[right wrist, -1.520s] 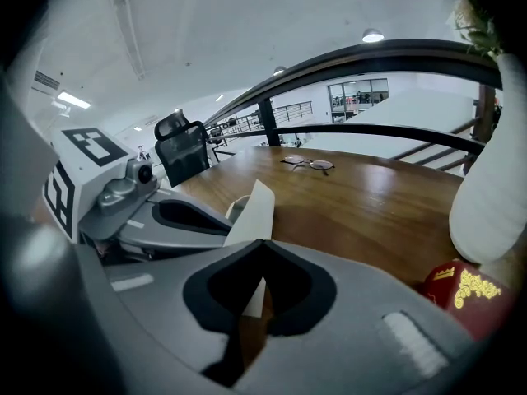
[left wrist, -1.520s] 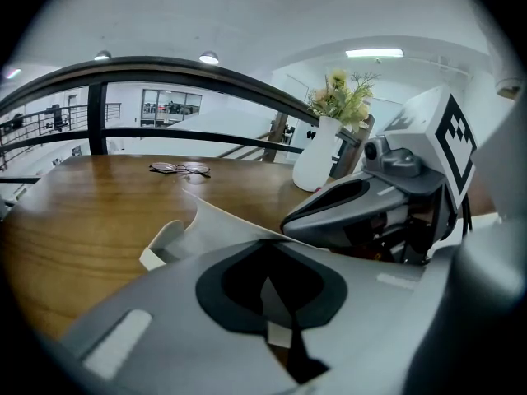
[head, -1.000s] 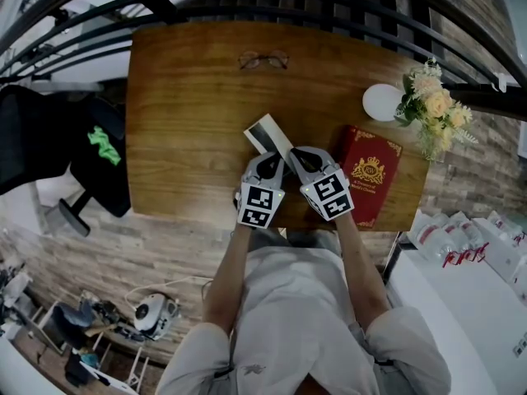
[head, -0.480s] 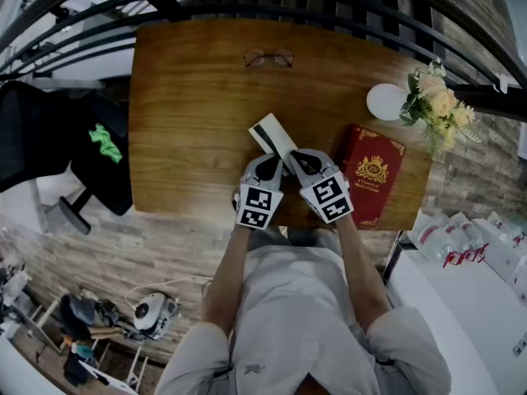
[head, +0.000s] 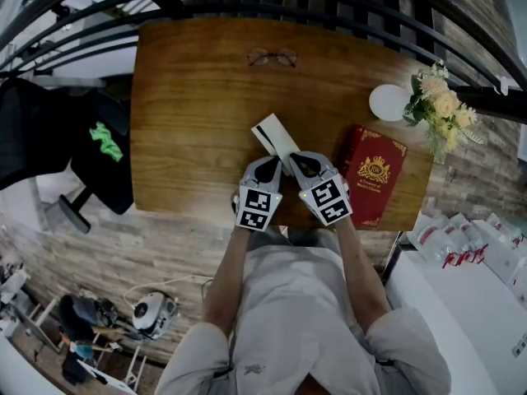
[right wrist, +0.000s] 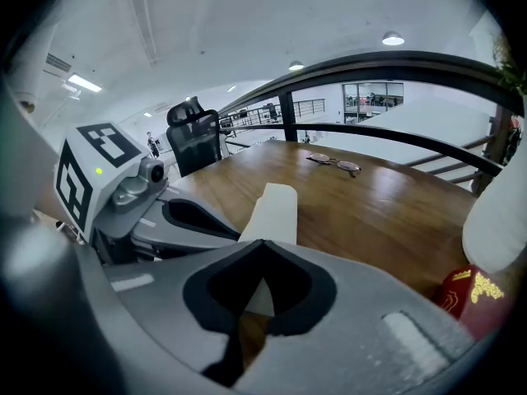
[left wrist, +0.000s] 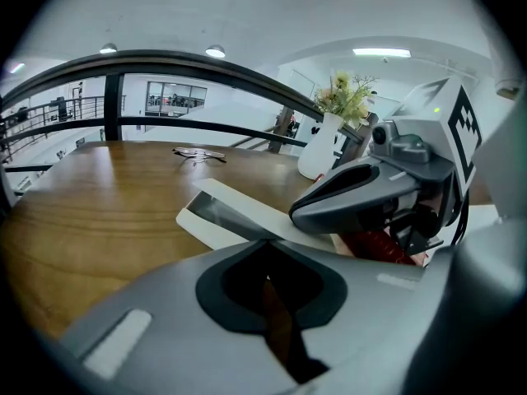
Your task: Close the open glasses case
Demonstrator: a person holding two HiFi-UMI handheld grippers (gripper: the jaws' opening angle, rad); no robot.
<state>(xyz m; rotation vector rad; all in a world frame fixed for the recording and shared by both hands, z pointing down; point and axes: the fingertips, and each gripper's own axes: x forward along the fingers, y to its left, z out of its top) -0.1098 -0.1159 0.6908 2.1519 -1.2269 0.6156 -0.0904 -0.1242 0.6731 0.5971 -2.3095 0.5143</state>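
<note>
Right claw (head: 295, 158) edged back from glasses case (head: 274, 136) on wooden table (head: 189, 97).

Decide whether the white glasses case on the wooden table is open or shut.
Open: in the left gripper view the white rectangular glasses case shows a dark lining between its base and raised lid.

I count one wooden table (head: 181, 122). On it lie one white glasses case (head: 274, 136), one pair of spectacles (head: 272, 56) and one red book (head: 375, 175). There is also one white vase (head: 389, 102) holding a single bunch of flowers (head: 440, 105). One person (head: 305, 303) holds two tools, a left gripper (head: 267, 164) and a right gripper (head: 301, 161). One black chair (head: 99, 151) stands beside the table.
</note>
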